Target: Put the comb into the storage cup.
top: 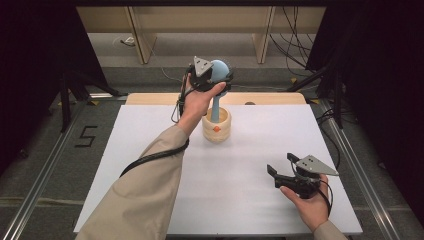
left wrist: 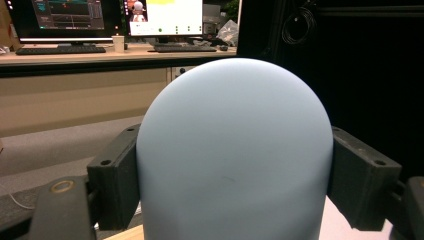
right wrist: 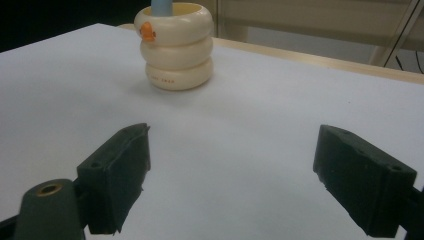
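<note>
A cream ribbed cup [top: 217, 126] with an orange mark stands at the far middle of the white table top [top: 150, 165]. A pale blue tool with a thin stem [top: 215, 107] and a round head [top: 220, 70] stands in the cup. My left gripper [top: 212, 75] is shut on that round head [left wrist: 235, 150], a black pad pressing each side. The right gripper [top: 280, 165] rests open near the front right, its jaws [right wrist: 232, 175] spread wide over bare table and pointing toward the cup [right wrist: 175, 47].
A wooden strip [top: 270, 98] edges the table's far side, with a bench and cables behind it. Metal rails [top: 45, 165] run along both sides of the table. A floor marking "5" [top: 86, 136] lies at the left.
</note>
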